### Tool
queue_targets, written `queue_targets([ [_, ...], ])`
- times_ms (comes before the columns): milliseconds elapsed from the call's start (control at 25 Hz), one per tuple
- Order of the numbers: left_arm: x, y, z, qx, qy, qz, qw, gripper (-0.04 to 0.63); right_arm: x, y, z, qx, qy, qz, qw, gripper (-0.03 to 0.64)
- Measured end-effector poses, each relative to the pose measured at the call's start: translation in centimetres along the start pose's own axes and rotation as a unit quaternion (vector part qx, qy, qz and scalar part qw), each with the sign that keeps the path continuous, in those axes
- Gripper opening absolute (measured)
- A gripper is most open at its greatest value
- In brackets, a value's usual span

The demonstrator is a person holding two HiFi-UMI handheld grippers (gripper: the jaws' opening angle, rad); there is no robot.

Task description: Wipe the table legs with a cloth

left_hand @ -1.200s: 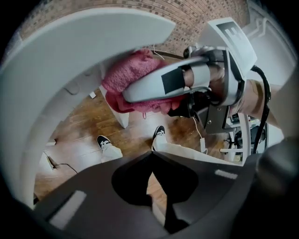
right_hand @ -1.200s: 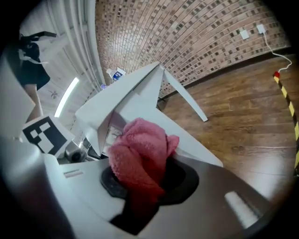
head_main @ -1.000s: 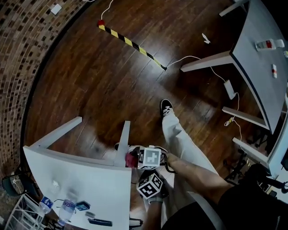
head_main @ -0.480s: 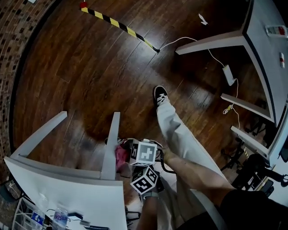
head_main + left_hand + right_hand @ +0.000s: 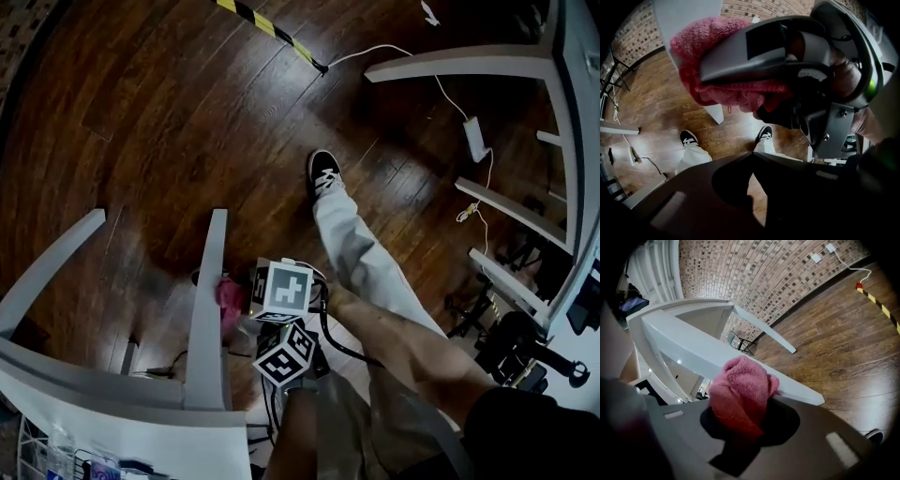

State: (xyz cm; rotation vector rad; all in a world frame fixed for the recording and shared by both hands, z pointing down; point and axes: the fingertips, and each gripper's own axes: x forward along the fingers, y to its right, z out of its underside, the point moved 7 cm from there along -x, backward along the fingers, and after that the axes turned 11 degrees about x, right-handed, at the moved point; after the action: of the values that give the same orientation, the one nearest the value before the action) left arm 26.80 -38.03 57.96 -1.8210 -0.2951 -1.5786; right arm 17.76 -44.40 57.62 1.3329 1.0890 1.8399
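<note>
The white table's near leg (image 5: 208, 309) slants down to the wooden floor. A pink cloth (image 5: 228, 292) is pressed against its right side, about halfway along it. My right gripper (image 5: 246, 295) is shut on the cloth, under its marker cube. In the right gripper view the cloth (image 5: 743, 385) bulges from the gripper (image 5: 745, 404) and touches the leg (image 5: 693, 357). My left gripper (image 5: 752, 154) is shut on nothing, just behind the right one. It looks at the cloth (image 5: 712, 61) and the leg's foot (image 5: 712, 112). Its cube (image 5: 286, 354) sits nearer me.
A second slanted leg (image 5: 47, 272) stands to the left. The person's trouser leg and black shoe (image 5: 323, 176) are planted right of the grippers. A white cable and adapter (image 5: 473, 139) lie near another white table (image 5: 459, 64). Yellow-black tape (image 5: 272, 30) crosses the far floor.
The right gripper has slid the cloth down the leg, from near the tabletop to about midway. The left gripper followed it. The head view has tipped further down.
</note>
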Motion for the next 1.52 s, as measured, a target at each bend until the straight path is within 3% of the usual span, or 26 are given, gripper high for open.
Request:
queue_targets([
  [280,2.9,-0.2,-0.9,-0.036,0.005,0.003,0.9993,0.0,1.2,2.9,0.0,-0.007,-0.039,-0.012,0.999,0.091],
  [640,5.6,-1.8,-2.6,-0.015,0.009,-0.007,0.9998,0.0,3.1,5.7,-0.1,-0.014,-0.085,-0.024,0.996,0.095],
  [1120,9.2,-2.9,-2.3,-0.094,-0.028,-0.013,0.9951,0.0,5.4,9.1,0.1,-0.029,-0.134,-0.09,0.986,0.1],
  [1520,10.4,-5.1,-2.7,-0.119,-0.061,-0.006,0.991,0.0,8.6,12.4,0.3,-0.024,-0.143,-0.079,0.986,0.097],
])
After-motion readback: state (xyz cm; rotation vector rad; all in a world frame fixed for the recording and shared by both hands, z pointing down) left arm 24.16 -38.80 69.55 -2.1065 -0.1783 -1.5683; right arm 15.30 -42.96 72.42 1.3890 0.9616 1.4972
